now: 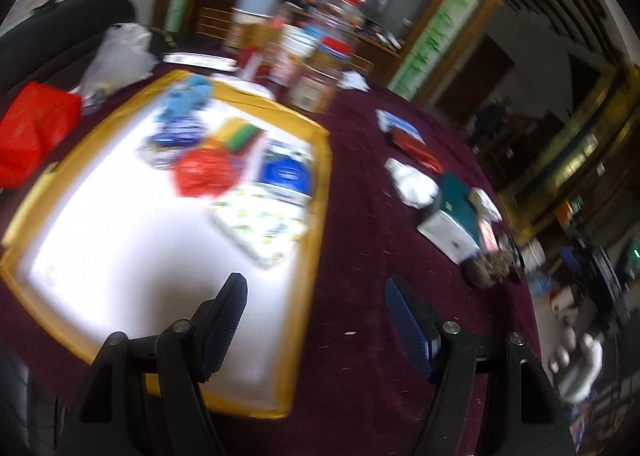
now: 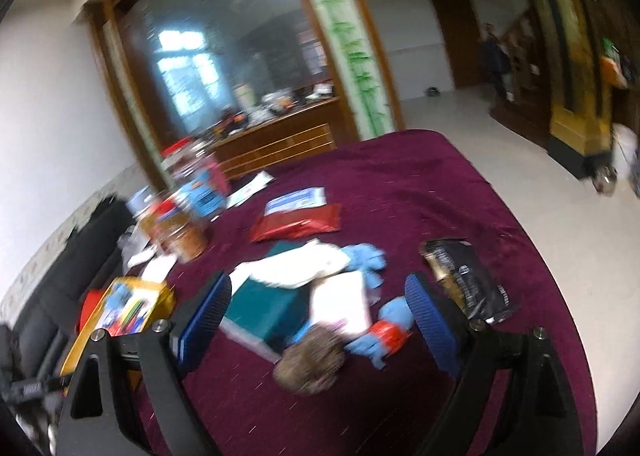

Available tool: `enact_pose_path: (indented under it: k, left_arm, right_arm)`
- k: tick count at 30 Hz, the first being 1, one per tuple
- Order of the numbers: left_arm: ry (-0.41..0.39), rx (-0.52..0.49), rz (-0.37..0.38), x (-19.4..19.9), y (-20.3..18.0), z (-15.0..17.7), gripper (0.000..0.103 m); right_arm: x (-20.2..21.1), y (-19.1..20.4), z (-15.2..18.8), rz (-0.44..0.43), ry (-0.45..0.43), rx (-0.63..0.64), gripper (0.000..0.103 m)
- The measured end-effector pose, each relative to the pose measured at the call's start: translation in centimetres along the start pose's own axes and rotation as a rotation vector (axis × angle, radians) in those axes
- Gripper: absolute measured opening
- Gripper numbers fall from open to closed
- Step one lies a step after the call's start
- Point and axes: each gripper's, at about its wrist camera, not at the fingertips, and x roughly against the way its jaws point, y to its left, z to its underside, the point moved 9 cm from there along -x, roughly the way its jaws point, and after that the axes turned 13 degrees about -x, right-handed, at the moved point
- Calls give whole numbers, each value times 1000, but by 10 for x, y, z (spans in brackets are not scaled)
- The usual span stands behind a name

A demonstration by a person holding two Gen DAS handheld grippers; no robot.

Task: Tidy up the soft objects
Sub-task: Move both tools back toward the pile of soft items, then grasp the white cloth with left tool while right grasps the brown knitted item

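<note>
Both claws, left claw (image 1: 316, 320) and right claw (image 2: 318, 314), were spread and empty; several soft items sat in the tray (image 1: 316, 160) ahead-left, fuzzy toy (image 2: 312, 366) between right claw's fingers still unsorted

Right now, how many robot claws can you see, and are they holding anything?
2. The left gripper hangs open over the yellow tray's edge; the right gripper hangs open above the teal box. Neither holds anything.
</note>
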Motion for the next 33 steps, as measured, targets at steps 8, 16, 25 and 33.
enact_pose_path:
  k: [8,16,25,33]
  left_arm:
    - [79,-165,111,-47,-95,-10,75]
    - [14,-348,136,-101,-183,-74,75]
    - [-42,-574,61,-182,-251,-122,83]
    - [20,-619,19,-224,-258,-121,52]
  right_arm:
    - [-54,-62,-9,60,4,-114,88]
    - [-70,-94,2,45,96,-242,88]
    - [-70,-97,3,41,112,-267,88]
    - [-74,-106,2,71,118,-287,88]
